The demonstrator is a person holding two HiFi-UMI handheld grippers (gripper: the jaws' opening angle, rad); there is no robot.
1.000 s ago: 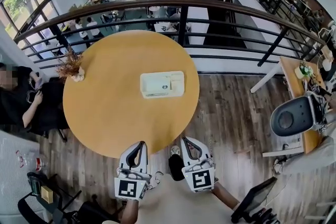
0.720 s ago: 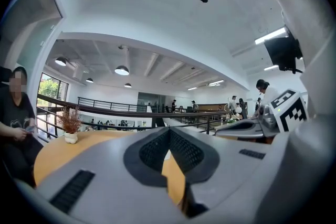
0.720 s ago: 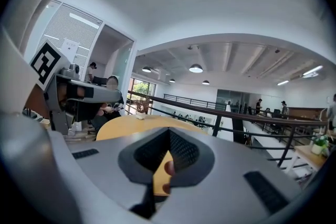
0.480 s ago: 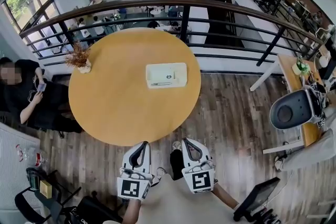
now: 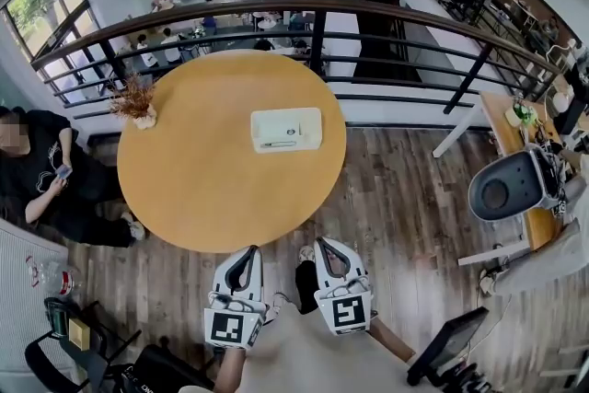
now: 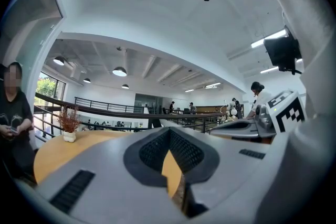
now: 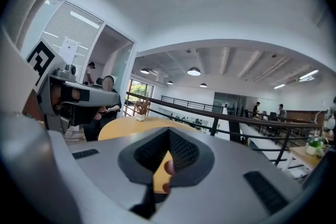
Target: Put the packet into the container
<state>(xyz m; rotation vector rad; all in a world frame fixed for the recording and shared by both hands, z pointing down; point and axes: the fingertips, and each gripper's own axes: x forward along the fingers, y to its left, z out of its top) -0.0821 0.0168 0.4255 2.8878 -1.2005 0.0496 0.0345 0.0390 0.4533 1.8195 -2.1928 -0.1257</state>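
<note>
On the round wooden table (image 5: 202, 179) lies a flat white container (image 5: 286, 129), right of centre toward the far side. A pale packet-like piece (image 5: 274, 133) shows in its left part; I cannot tell it clearly apart from the container. My left gripper (image 5: 247, 251) and right gripper (image 5: 322, 244) hang side by side below the table's near edge, over the floor, well short of the container. Both are shut with nothing between their jaws. In the left gripper view the left gripper (image 6: 169, 131) points over the tabletop, and the right gripper (image 7: 169, 132) does the same in its own view.
A small vase with dried plants (image 5: 136, 106) stands at the table's far left. A dark railing (image 5: 313, 14) curves behind the table. A person (image 5: 37, 170) sits at the left. An office chair (image 5: 506, 193) and a desk (image 5: 529, 133) stand at the right, a monitor (image 5: 446, 347) at the lower right.
The head view has shifted a little, so the table and container sit slightly higher and farther. Both grippers stay shut in the same low spot.
</note>
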